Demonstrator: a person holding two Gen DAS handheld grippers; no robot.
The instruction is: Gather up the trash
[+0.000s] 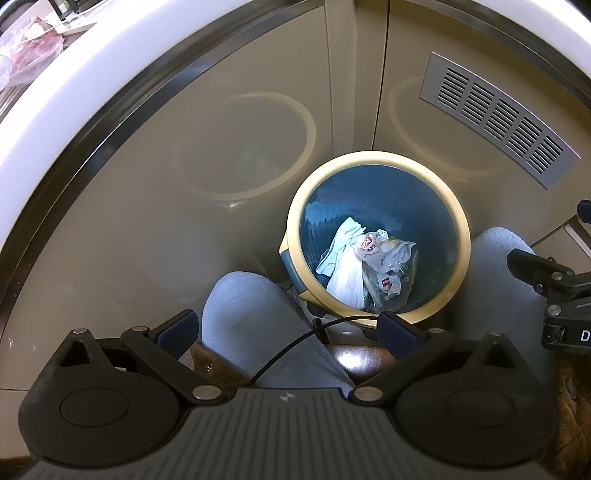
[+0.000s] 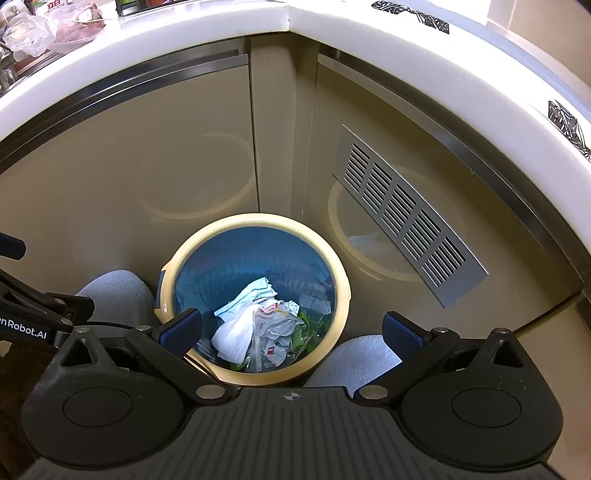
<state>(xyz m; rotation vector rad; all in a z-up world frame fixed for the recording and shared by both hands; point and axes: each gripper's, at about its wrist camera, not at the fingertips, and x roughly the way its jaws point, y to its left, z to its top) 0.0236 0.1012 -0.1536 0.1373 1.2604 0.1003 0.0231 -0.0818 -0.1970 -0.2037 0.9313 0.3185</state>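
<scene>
- The round waste bin with a cream plastic rim and a blue liner bag (image 2: 255,291) stands on the floor in the corner of glossy beige cabinet doors, between the person's knees in grey fabric (image 1: 255,314)
- The left claw (image 1: 291,328) hangs above it with jaws spread wide, holding nothing; the right claw (image 2: 291,328) is likewise wide and empty
- At the bottom lies crumpled trash (image 2: 258,325): white tissue, clear printed wrappers, a green scrap
- The load looks light and soft, so it should crush under a pinch; the thin film is probably slippery and tears easily
- The blue liner's edge at the stiff rim seems the best hold, one claw on each side
- A slotted metal vent grille (image 2: 406,225) is set in the right door
- More loose clear plastic bags (image 2: 33,33) lie on the white tabletop above
</scene>
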